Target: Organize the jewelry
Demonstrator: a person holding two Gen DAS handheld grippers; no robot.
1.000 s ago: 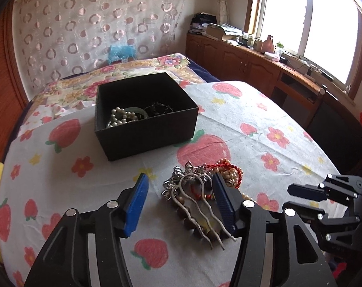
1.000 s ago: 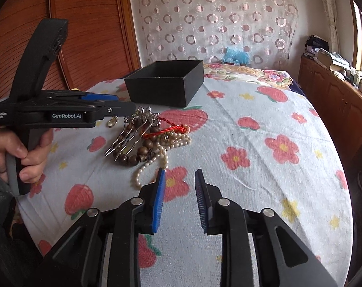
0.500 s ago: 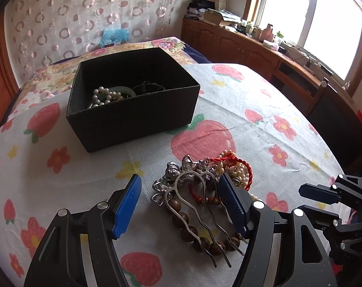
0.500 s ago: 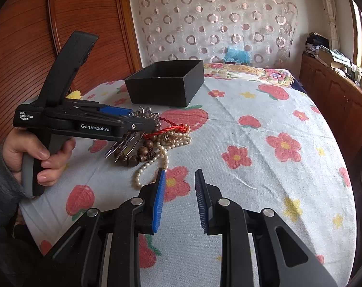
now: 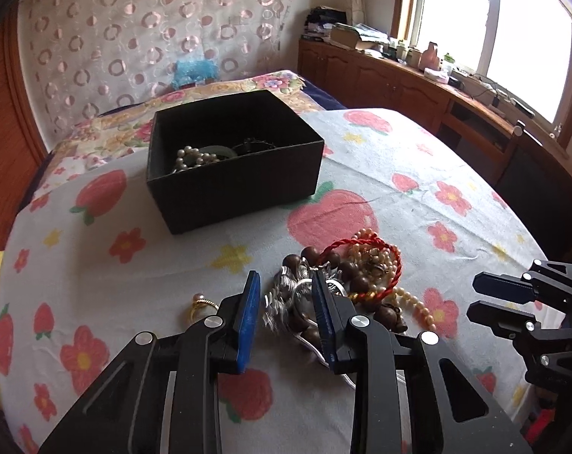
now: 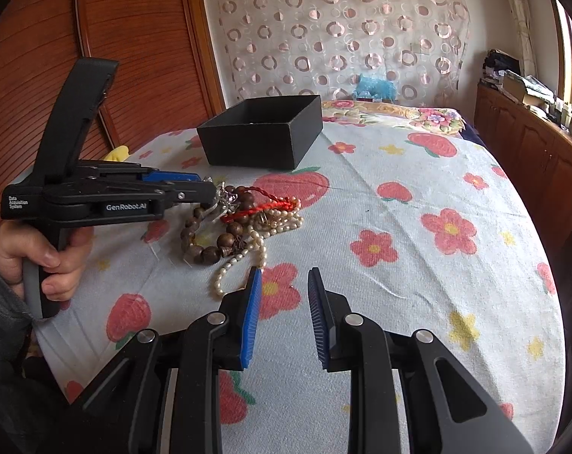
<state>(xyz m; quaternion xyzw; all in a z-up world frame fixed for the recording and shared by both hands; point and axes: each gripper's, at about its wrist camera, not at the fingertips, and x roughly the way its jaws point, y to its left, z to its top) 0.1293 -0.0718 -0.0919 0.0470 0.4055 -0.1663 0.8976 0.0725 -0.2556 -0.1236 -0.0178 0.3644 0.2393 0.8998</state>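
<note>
Silver hair comb (image 5: 291,295), at the pile's near edge short of the black box (image 5: 233,159): left gripper (image 5: 286,316), half a second ago spread wide, now narrowed around its ornate head, contact uncertain, so pickup looks imminent; right gripper (image 6: 284,310) idles part-open, empty.

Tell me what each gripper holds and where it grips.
Left gripper clamps the silver hairpin at its ornate head. Right gripper holds nothing.
</note>
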